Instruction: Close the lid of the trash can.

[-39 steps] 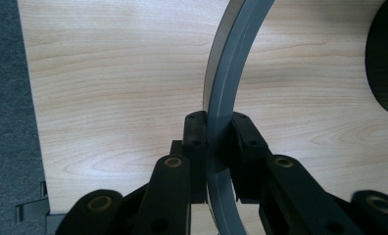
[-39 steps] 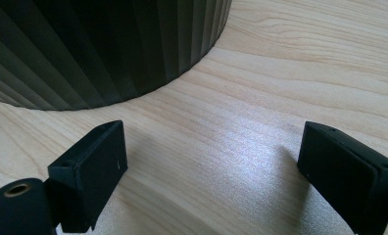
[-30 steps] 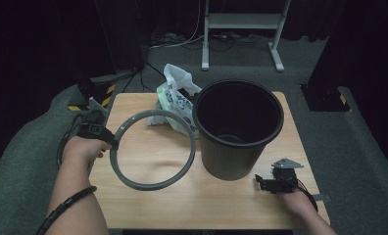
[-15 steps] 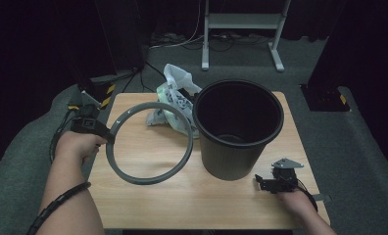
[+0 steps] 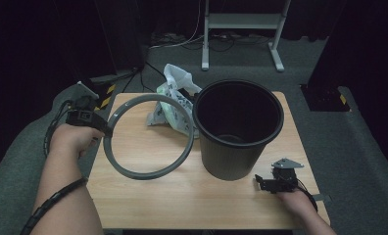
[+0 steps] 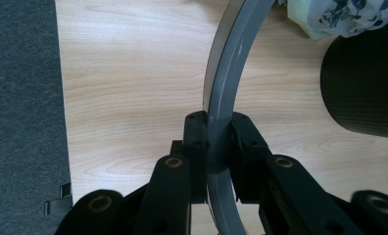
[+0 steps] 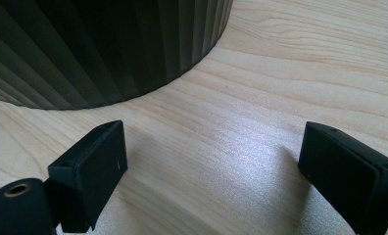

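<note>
Inspection finds the left hand-held gripper clamped on the near-left arc of a grey plastic hoop-shaped ring, its jaws pinching the band edge-on, as the left gripper view confirms. The ring appears tilted, its gripped side raised off the light wooden counter, its far arc lying across a crumpled white floral-print plastic bag. A tall black ribbed plastic bin stands upright just right of the ring, empty as far as can be seen.

The right hand-held gripper rests at the counter's near-right corner, jaws wide apart and holding nothing, the bin's wall near them.

Risks, as judged: the grip is narrow and on one side only, so the ring could pivot or slip out if swung. Its far arc could snag the bag or knock the bin, which nothing steadies.

No brand, label or legible writing is visible on any item.
</note>
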Demonstrator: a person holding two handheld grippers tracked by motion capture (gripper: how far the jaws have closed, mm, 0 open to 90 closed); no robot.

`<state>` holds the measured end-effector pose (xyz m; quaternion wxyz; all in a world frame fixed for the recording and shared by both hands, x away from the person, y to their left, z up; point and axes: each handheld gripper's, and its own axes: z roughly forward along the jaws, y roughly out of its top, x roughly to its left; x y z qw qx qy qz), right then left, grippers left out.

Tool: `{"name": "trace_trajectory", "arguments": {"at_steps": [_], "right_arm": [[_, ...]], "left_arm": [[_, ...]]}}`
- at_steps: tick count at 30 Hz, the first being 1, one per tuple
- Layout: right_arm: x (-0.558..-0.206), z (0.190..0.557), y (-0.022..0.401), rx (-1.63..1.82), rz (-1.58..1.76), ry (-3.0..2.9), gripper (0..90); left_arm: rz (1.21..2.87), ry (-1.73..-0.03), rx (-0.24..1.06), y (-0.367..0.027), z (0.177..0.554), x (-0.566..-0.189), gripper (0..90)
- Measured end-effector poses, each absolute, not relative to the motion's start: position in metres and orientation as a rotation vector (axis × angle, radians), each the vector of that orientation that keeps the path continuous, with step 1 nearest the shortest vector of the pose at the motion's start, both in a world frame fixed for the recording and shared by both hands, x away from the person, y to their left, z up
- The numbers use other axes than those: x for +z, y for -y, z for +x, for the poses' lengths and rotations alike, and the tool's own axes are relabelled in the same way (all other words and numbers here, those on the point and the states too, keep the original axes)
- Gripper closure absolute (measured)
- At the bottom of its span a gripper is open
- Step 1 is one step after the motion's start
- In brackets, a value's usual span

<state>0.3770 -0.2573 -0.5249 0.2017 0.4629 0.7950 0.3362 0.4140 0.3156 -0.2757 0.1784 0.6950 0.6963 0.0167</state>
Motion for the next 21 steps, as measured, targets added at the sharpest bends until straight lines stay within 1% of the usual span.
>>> {"name": "trace_trajectory", "arguments": {"at_steps": [7,21], "right_arm": [[-0.525,0.377,0.257,0.938,1.291,-2.221,10.5],[-0.525,0.377,0.257,0.941,1.296,-2.22,10.5]], "left_arm": [[1.95,-1.98,0.076,-0.316,0.412,-0.263,78.9],[1.923,-1.932,0.091,-0.316,0.409,-0.233,78.9]]}}
